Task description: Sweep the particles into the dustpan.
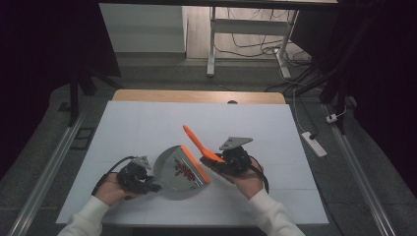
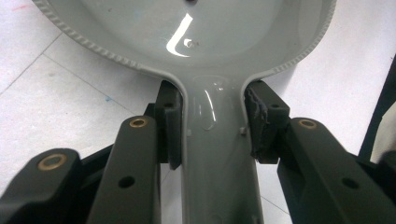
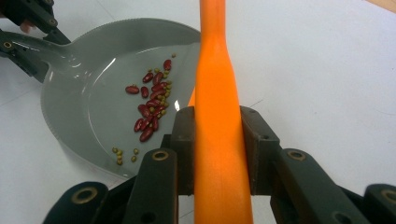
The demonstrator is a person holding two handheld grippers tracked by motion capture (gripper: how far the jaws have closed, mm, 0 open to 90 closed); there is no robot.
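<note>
A grey dustpan (image 1: 169,169) lies on the white table mat, with an orange strip (image 1: 195,165) along its front edge. Red beans (image 1: 184,169) and small green ones lie inside it, also visible as the bean pile (image 3: 150,108) in the right gripper view. My left gripper (image 1: 151,185) is shut on the dustpan handle (image 2: 217,154), with both pads pressed against its sides. My right gripper (image 1: 214,160) is shut on an orange brush handle (image 3: 218,93), which points up and away to the left over the pan's front edge. The brush head is hidden behind that gripper.
The white mat (image 1: 147,123) lies open to the far side and to the right of the pan. A wooden table edge (image 1: 196,96) runs along the back. On the floor at the right lie a power strip (image 1: 313,142) and cables.
</note>
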